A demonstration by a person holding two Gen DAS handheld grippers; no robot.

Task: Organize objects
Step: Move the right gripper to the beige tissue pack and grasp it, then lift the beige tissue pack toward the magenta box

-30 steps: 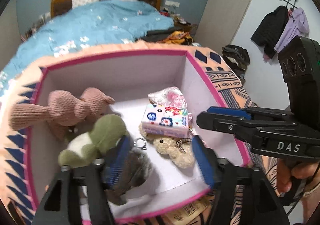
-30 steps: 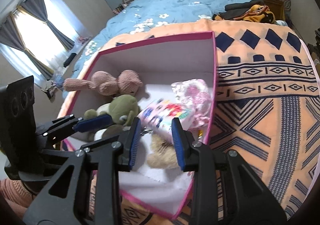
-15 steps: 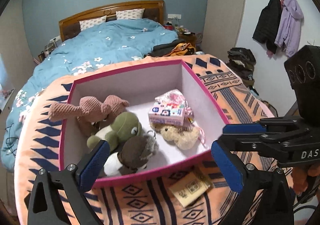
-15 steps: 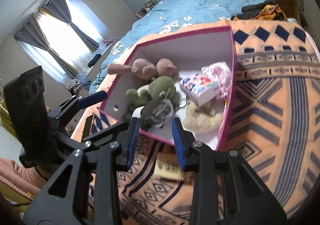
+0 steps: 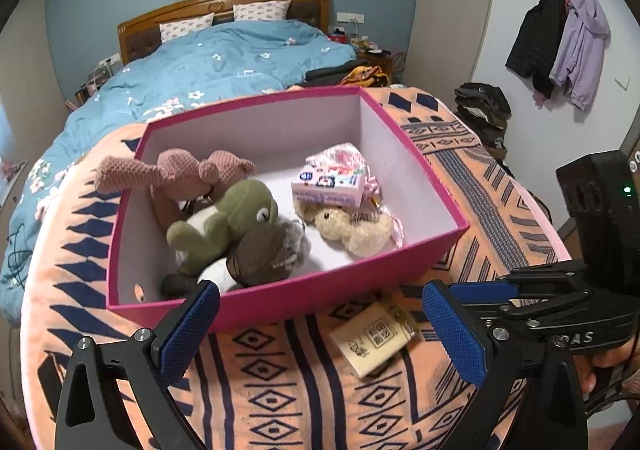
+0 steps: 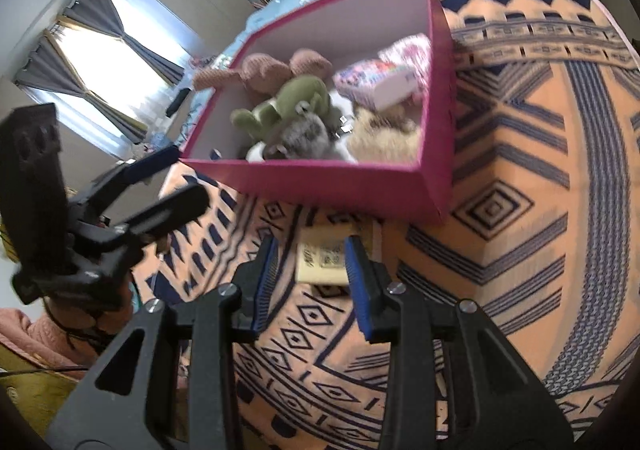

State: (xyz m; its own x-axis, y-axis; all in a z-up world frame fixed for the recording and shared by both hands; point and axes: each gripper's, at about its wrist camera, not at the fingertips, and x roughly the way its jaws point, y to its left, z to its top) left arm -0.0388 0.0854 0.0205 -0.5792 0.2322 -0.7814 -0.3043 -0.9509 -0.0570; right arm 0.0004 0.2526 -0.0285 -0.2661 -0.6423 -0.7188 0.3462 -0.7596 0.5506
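Observation:
A pink box (image 5: 300, 300) on the orange patterned blanket holds a green plush (image 5: 240, 209), a brown-grey plush (image 5: 264, 254), a knitted pink plush (image 5: 180, 173), a cream plush (image 5: 356, 230) and a small tissue pack (image 5: 328, 185). In front of the box a beige card (image 5: 374, 338) lies flat. My left gripper (image 5: 320, 314) stands wide open and empty above the front wall. My right gripper (image 6: 312, 272) hovers low over that beige card (image 6: 322, 264), its jaws a narrow gap apart, with the pads not pressing on it. The box (image 6: 340, 185) sits just beyond.
The blanket (image 5: 280, 390) covers a raised surface that drops away at its edges. Behind it is a bed with a blue quilt (image 5: 224, 61). Coats (image 5: 560, 33) hang on the right wall. A curtained window (image 6: 100, 61) is at the left.
My left gripper let go of the brown-grey plush inside the box, opened wide and drew back out. The right gripper also backed out and sank towards the beige card.

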